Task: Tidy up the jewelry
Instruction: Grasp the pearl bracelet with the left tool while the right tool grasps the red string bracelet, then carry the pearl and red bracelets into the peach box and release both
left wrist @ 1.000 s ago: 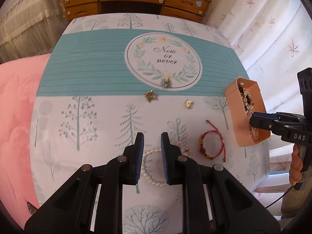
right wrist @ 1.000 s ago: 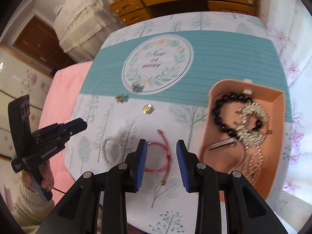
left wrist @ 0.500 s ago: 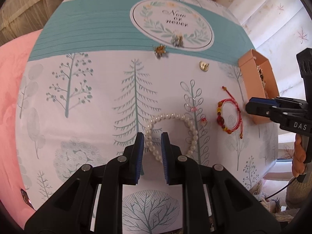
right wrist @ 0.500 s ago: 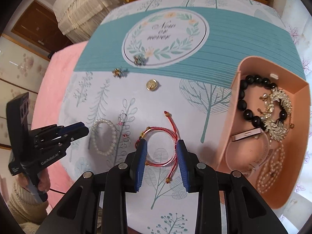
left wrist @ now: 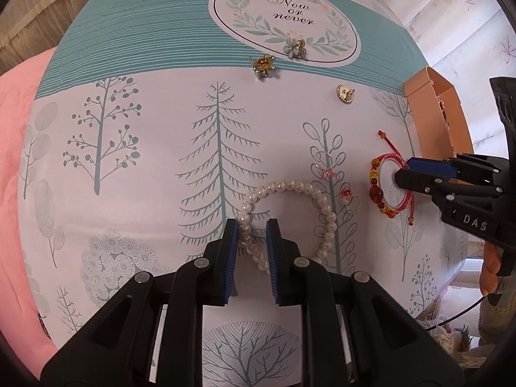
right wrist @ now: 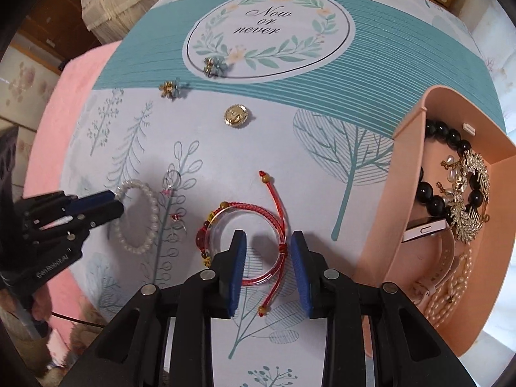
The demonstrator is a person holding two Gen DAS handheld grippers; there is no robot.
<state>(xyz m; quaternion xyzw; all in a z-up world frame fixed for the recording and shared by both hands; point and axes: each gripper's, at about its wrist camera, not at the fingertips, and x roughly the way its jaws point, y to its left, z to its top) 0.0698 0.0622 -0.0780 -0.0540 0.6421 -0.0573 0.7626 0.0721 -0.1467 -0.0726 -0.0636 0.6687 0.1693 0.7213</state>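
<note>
My left claw [left wrist: 252, 225] is down at the desk [left wrist: 145, 167] with its blue pads a little apart, and the near-left run of the pearl bracelet [left wrist: 290, 190] lies in the gap between them. The pads have not pinched the beads; the bracelet lies flat on the printed cloth as an open loop.

My right claw [right wrist: 268, 242] stands wider open over the red cord bracelet [right wrist: 245, 222]. The right side of that loop, with its knot, sits between the pads, and the left pad [right wrist: 237, 258] is inside the ring. The loose red tails run off toward the far side and the near side. Nothing is gripped there either.

Between the two bracelets lie two small rings with pink stones [left wrist: 325, 169], just beside the pearls. Farther off, a round gold brooch [right wrist: 236, 115] rests on the white part of the cloth, a gold flower clip [left wrist: 263, 64] sits at the edge of the teal band, and a pale blue flower clip [left wrist: 295, 46] lies on the rim of the "Now or never" wreath print.

At the right edge of the desk stands the peach box [right wrist: 380, 225]. Inside are a black bead bracelet [right wrist: 432, 193], a sparkly gold hair comb [right wrist: 467, 200], a pink watch [right wrist: 425, 229] and a pearl strand [right wrist: 451, 290].
</note>
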